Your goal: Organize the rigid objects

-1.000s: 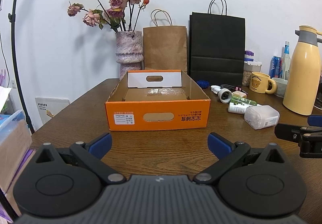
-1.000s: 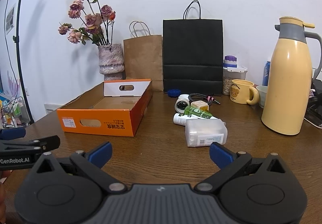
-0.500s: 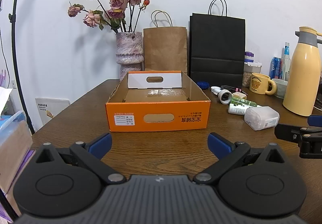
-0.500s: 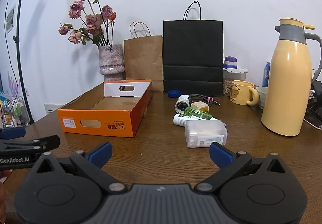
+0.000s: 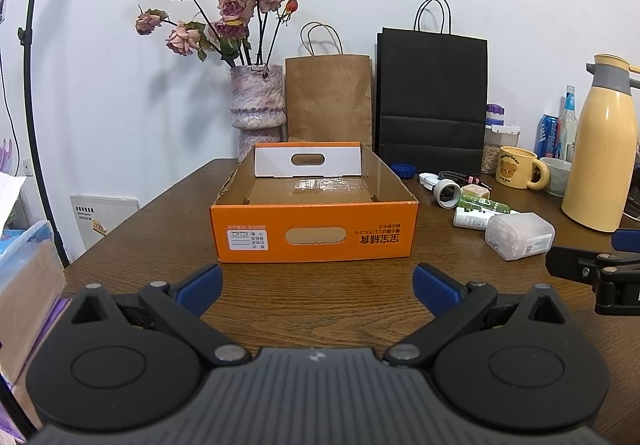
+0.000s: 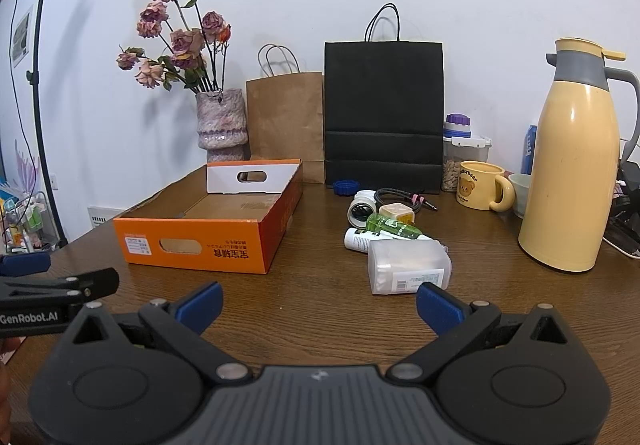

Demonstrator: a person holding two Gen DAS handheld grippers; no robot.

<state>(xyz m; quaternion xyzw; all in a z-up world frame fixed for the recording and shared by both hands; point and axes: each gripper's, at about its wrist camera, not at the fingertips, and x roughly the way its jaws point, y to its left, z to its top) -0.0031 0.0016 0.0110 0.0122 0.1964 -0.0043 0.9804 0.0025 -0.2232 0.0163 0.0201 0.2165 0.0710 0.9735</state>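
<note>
Both claws are spread wide and hold nothing. The left gripper [image 5: 318,285] hovers low over the wooden table [image 5: 320,297], squared to the near wall of the orange cardboard tray [image 5: 314,231] directly ahead of it; the tray is bare inside, evidently the collection point. The right gripper [image 6: 319,303] faces the loose pile ahead and slightly to its right: a clear plastic container [image 6: 408,265] lies on its side nearest the fingers, with a white tube [image 6: 360,239] and green bottle [image 6: 390,224] touching behind it and a white adapter [image 6: 362,208] further back. Judgement: sorting has not begun; the container is the likeliest first pick.
</note>
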